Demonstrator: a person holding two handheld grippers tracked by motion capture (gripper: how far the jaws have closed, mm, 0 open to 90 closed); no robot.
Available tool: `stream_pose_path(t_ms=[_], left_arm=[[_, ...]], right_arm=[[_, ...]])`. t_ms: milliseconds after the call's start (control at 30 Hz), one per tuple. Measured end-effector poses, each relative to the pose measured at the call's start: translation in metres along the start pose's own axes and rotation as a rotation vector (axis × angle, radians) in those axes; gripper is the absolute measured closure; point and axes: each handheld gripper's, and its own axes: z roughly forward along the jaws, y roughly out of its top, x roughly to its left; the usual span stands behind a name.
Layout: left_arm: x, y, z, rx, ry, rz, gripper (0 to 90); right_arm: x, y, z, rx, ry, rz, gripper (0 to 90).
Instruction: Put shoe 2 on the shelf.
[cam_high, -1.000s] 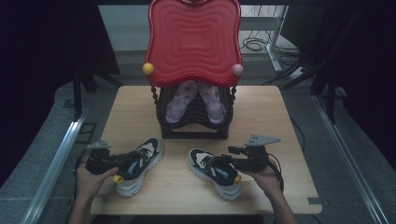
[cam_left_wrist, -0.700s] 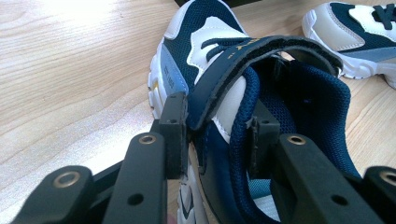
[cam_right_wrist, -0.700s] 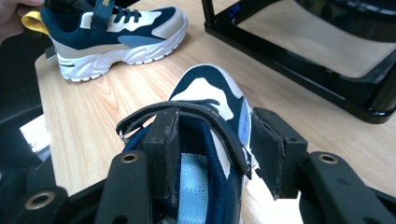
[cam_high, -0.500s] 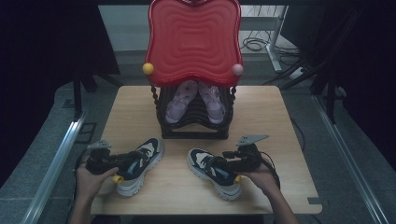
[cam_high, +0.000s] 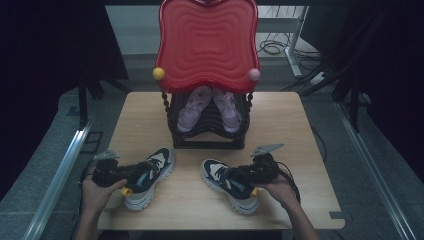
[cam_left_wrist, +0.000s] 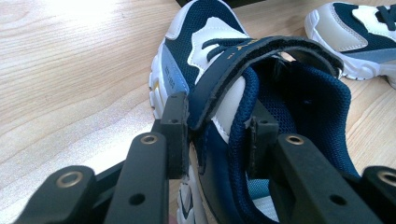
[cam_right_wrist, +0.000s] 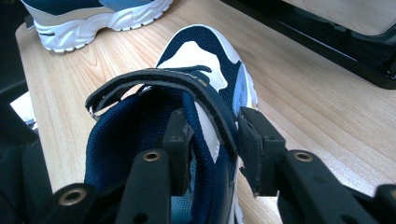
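Two navy-and-white sneakers lie on the wooden table (cam_high: 280, 120), toes pointing away from me. My left gripper (cam_high: 141, 174) is shut on the left sneaker (cam_high: 152, 167). In the left gripper view this gripper (cam_left_wrist: 217, 135) has one pad outside on the strap and one inside the collar of the sneaker (cam_left_wrist: 210, 56), and its jaws have just tightened a little. My right gripper (cam_high: 236, 177) holds the right sneaker (cam_high: 220, 175). Its jaws (cam_right_wrist: 215, 135) have just been closing and now pinch the side wall and strap of that sneaker (cam_right_wrist: 201, 51).
A black shoe rack (cam_high: 207, 137) stands at the table's middle back with a pale purple pair (cam_high: 207, 107) inside. A red wavy panel (cam_high: 207, 45) with a yellow knob (cam_high: 158, 73) and a pink knob (cam_high: 254, 75) tops it. Bare wood lies on both sides.
My right gripper has edged left onto the right sneaker and its jaws have closed on the side wall. The left gripper and both sneakers stay where they were.
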Motion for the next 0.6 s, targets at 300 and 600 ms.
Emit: stream_pose_path(t_ms=[300,600], left_arm=[[0.000,-0.001,-0.004,-0.019,0.022,-0.009,69.6],[0.002,-0.001,-0.014,-0.091,0.006,-0.036,69.9]], right_arm=[[0.005,-0.008,-0.005,-0.056,-0.035,-0.003,70.6],[0.002,-0.021,-0.022,-0.181,-0.058,0.066,70.9]])
